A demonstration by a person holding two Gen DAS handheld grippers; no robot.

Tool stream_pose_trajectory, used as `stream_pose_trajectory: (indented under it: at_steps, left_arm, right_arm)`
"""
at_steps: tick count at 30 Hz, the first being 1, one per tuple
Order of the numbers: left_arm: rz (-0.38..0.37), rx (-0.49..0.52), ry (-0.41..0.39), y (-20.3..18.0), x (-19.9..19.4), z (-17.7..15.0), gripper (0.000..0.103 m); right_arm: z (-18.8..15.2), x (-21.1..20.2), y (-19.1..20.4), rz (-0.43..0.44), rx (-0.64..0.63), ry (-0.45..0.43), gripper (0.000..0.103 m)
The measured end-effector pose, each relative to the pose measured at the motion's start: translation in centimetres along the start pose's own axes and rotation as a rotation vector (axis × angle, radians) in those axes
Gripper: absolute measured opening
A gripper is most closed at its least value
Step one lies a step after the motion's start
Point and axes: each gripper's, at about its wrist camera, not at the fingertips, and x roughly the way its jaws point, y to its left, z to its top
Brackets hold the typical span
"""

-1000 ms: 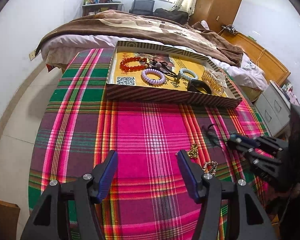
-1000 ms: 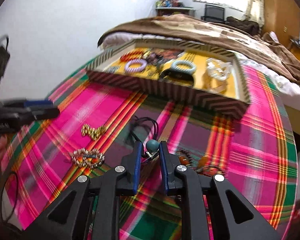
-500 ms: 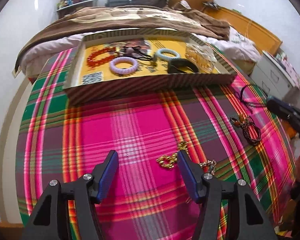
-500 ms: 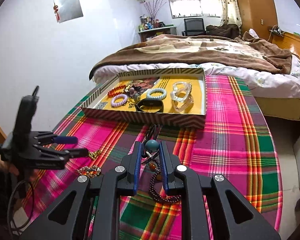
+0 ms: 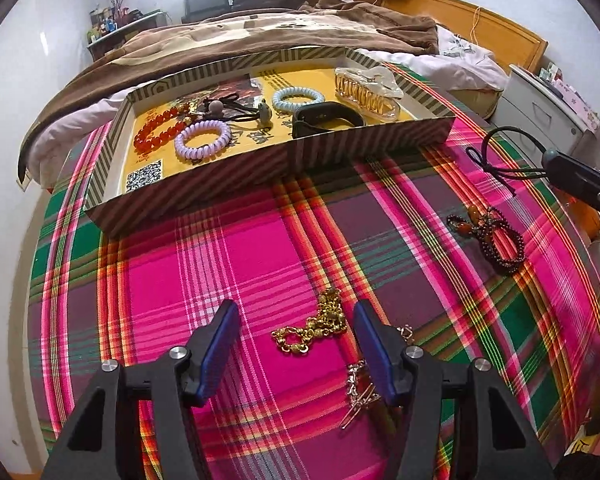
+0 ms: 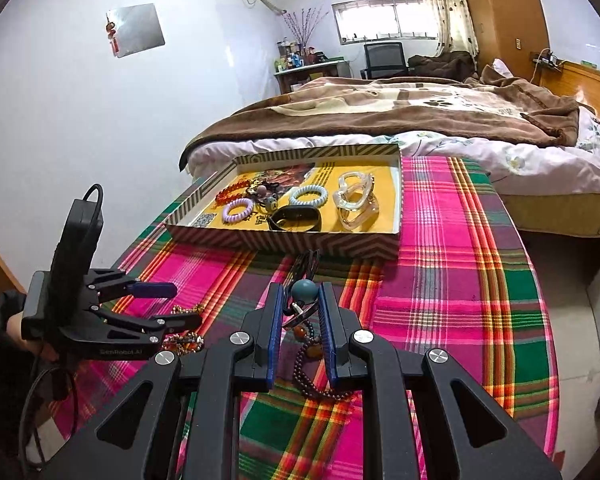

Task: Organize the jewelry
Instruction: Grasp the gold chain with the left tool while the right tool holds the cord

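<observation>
A striped tray (image 5: 364, 148) with a yellow floor holds bracelets, hair ties, a black band and a clear hair claw; it also shows in the right wrist view (image 6: 292, 242). My left gripper (image 5: 294, 322) is open low over the plaid cloth, its fingers either side of a gold chain (image 5: 314, 328). A silver piece (image 5: 360, 392) lies by its right finger. My right gripper (image 6: 300, 300) is shut on a black cord hair tie with a teal bead (image 6: 304, 290), lifted above the cloth. A dark beaded bracelet (image 6: 316, 364) lies below it, also seen in the left wrist view (image 5: 496, 236).
The round table carries a pink, green and purple plaid cloth (image 5: 260, 248). A bed with a brown blanket (image 6: 400, 108) stands behind the tray. A white drawer unit (image 5: 540, 100) stands at the right. The left gripper's body (image 6: 100, 312) is at the right wrist view's left.
My right gripper has risen with the teal-bead hair tie, clear of the beaded bracelet. My left gripper has moved right and forward so the gold chain lies between its open fingers.
</observation>
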Motion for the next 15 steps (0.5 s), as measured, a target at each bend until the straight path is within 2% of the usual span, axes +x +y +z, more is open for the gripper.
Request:
stream_pose_trajectory:
  at_steps: [3,6,12,15]
  left_arm:
    - [-0.005,0.017,0.002,-0.39,-0.22,0.03,0.033]
    - [-0.008,0.028,0.005,-0.67,-0.4,0.02,0.017]
    - [-0.011,0.007,-0.01,-0.42,-0.64,-0.04,0.013]
    - [-0.015,-0.01,-0.025,-0.11,-0.98,0.13,0.0]
  right_arm:
    - [-0.16,-0.08,-0.16,0.0,0.002,0.0,0.018]
    - [-0.25,-0.12,-0.21,-0.001,0.006,0.001,0.018]
    - [-0.23,-0.33,-0.21,-0.005,0.006,-0.004,0.018]
    - [-0.13,-0.51,-0.32,-0.012,0.011,-0.008,0.018]
